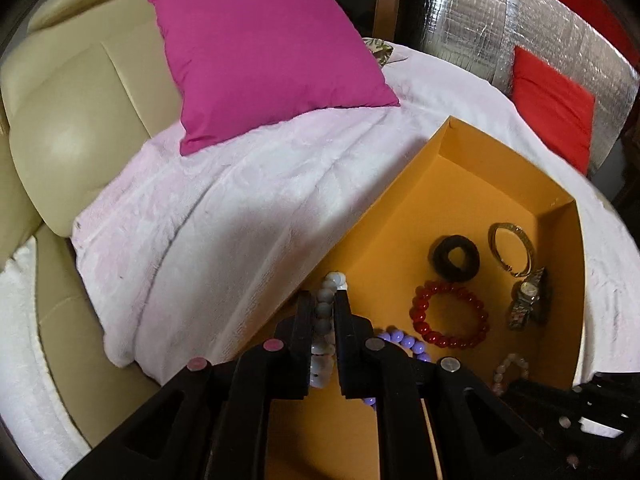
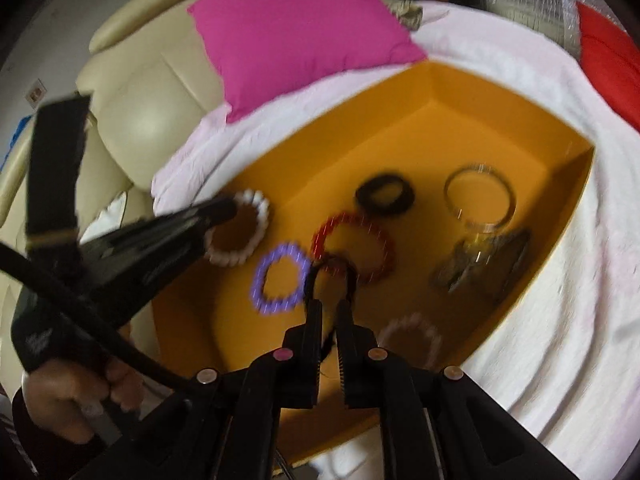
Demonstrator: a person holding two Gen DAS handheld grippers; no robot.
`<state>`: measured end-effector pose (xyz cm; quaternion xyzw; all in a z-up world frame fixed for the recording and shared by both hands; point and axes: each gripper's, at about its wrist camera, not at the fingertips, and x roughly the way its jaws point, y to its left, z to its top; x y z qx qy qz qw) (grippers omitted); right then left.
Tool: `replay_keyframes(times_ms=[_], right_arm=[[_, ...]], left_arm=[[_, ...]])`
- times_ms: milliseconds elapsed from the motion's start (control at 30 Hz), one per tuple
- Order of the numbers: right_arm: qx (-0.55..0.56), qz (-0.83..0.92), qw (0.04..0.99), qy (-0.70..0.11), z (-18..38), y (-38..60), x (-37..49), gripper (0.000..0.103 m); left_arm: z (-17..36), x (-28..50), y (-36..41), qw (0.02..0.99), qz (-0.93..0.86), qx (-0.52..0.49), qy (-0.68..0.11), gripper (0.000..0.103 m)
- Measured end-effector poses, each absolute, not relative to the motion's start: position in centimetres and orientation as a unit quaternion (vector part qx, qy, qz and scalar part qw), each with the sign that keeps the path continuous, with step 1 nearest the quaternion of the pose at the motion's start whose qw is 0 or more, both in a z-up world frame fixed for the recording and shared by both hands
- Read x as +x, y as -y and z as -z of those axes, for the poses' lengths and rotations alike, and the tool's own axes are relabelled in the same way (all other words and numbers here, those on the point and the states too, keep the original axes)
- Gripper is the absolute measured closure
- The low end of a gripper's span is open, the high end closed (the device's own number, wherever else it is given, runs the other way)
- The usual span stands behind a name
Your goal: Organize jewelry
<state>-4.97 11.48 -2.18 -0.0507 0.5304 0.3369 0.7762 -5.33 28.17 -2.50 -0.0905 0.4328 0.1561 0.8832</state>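
The left gripper (image 1: 325,304), jaws narrow, pinches a white bead bracelet (image 1: 324,340) at lower centre over the orange box (image 1: 404,216). The right gripper (image 2: 330,312), nearly closed, grips a dark beaded bracelet (image 2: 334,268), mid-frame above the box.

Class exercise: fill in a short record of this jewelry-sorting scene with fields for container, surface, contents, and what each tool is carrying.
container: open orange box
surface: white blanket on a beige sofa
contents: red bead bracelet, purple bead bracelet, black ring, gold bangle, watch, pale bead bracelet
left tool: shut on a white bead bracelet, over the box's near edge
right tool: shut on a dark loop, over the box
nearby: pink cushion
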Motion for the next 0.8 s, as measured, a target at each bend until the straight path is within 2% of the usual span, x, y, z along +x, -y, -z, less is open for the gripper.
replay_keyframes(times_ms=[33, 133, 167, 200, 300, 567, 700, 800], right_arm=[[-0.046, -0.336, 0.776, -0.532, 2.0, -11.1, -5.2, 0.088], [-0.025, -0.326, 0.790, -0.518, 0.6, -8.8, -5.9, 0.072], [-0.016, -0.325, 0.797, -0.510, -0.1, -7.9, -6.2, 0.071], [-0.014, -0.322, 0.804, -0.499, -0.8, -6.9, -6.6, 0.070], [-0.013, -0.302, 0.830, -0.468, -3.1, -4.3, -7.8, 0.070], [-0.002, -0.282, 0.879, -0.385, -9.4, 0.4, -11.4, 0.069], [-0.010, -0.275, 0.896, -0.348, -12.1, 1.5, -14.3, 0.051], [-0.013, -0.275, 0.904, -0.327, -13.8, 2.2, -16.6, 0.049]], left_arm=[[2.3, -5.5, -27.8, 0.884, -0.157, -0.084, -0.432, 0.083], [0.8, -6.9, -26.5, 0.893, -0.181, -0.059, -0.408, 0.055], [0.0, -7.6, -26.0, 0.897, -0.198, -0.046, -0.392, 0.041], [-0.8, -8.4, -25.5, 0.902, -0.213, -0.036, -0.374, 0.035], [-3.2, -11.1, -24.0, 0.916, -0.229, -0.026, -0.328, 0.026], [-10.2, -18.0, -18.6, 0.940, -0.225, 0.007, -0.257, 0.013], [-13.3, -20.6, -16.9, 0.945, -0.236, 0.014, -0.228, 0.005], [-15.5, -23.0, -15.6, 0.947, -0.248, 0.006, -0.204, 0.002]])
